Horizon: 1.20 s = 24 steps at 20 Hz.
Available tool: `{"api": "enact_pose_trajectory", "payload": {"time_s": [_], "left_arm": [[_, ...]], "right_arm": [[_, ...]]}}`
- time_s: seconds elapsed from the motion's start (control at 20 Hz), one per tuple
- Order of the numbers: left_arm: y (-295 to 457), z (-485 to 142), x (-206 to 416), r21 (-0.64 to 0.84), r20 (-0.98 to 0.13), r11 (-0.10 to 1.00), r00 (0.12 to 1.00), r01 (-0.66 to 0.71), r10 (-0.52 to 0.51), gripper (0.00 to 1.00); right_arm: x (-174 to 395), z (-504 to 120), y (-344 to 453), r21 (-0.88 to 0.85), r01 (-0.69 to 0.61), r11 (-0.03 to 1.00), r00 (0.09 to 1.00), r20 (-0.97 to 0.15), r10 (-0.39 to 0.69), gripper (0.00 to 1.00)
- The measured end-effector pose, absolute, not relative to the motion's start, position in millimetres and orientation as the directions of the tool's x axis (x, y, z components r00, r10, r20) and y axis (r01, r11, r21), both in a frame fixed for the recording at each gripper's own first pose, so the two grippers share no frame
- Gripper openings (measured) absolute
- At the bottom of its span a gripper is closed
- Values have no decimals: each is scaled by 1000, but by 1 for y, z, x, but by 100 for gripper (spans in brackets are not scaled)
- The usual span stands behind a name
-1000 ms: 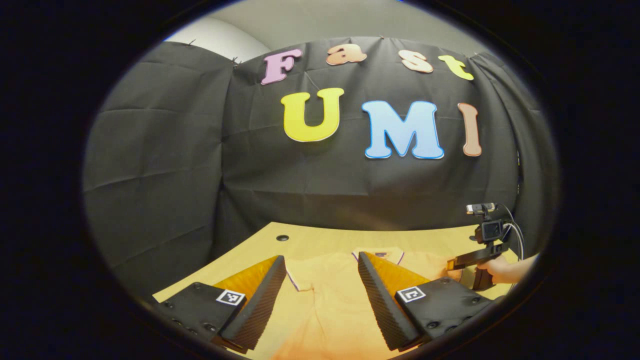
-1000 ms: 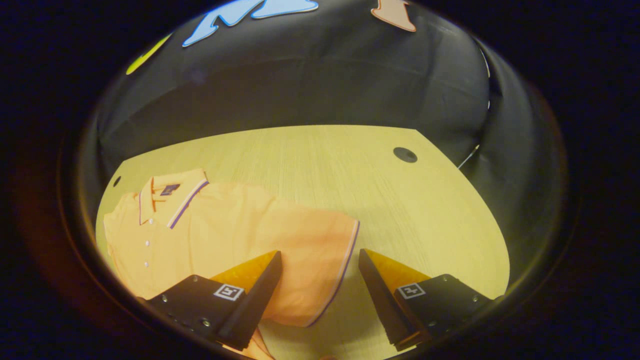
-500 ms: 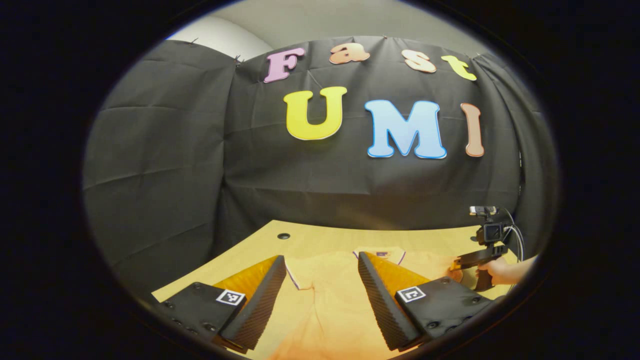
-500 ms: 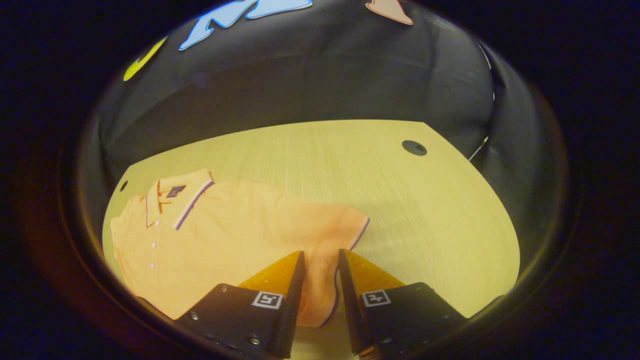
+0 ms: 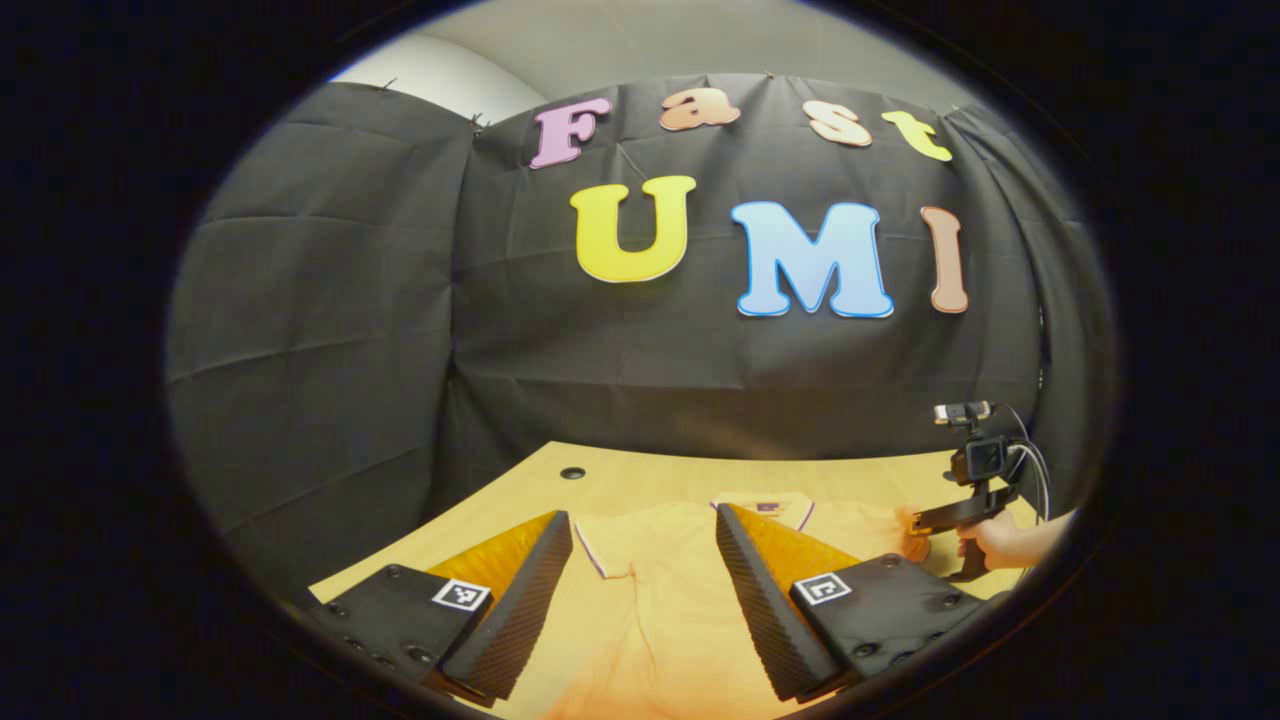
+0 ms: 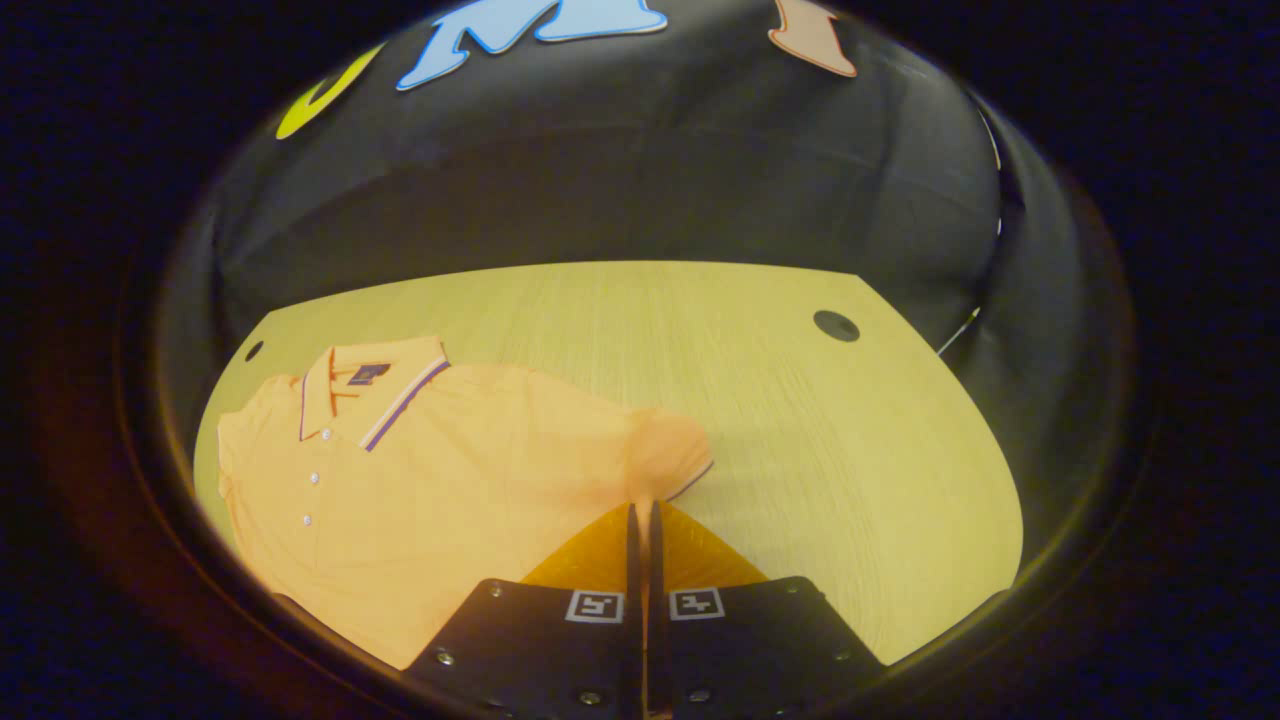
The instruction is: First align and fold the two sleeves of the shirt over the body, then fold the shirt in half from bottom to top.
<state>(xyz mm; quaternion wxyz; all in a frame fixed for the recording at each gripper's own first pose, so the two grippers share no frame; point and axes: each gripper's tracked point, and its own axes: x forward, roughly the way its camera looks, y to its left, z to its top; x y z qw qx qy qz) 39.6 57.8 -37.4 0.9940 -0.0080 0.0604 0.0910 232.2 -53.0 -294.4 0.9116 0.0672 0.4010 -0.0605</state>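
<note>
The right claw (image 6: 641, 525) is pinched closed on the sleeve (image 6: 668, 450) at its striped cuff. The left claw (image 5: 643, 560) hangs open above the shirt (image 6: 440, 480), which lies flat at nine o'clock on the counter (image 6: 800, 420). Soft and light, it should drape; cuffs and hem make good holds. The collar label (image 6: 368, 373) is unreadable.

Both views face the shirt (image 5: 660, 600) from opposite sleeves.

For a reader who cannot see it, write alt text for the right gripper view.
The right gripper is shut on the sleeve of an orange polo shirt lying flat on a wooden table.
</note>
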Motion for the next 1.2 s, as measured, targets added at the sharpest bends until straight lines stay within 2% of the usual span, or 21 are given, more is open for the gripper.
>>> {"api": "enact_pose_trajectory", "payload": {"time_s": [0.3,0.6,0.8,1.2], "left_arm": [[67,-38,28,-22,-124,978,971,-208,203,96],[74,-39,16,-28,-124,974,967,-226,221,95],[79,-42,12,-36,-130,972,965,-234,228,95],[93,-45,3,-31,-150,966,957,-257,250,95]], "right_arm": [[239,-259,-20,52,62,997,734,-679,-10,2],[239,-246,22,48,-59,997,749,-658,76,2],[234,-246,52,41,-151,988,737,-661,140,2],[230,-266,86,15,-246,969,680,-709,184,5]]}}
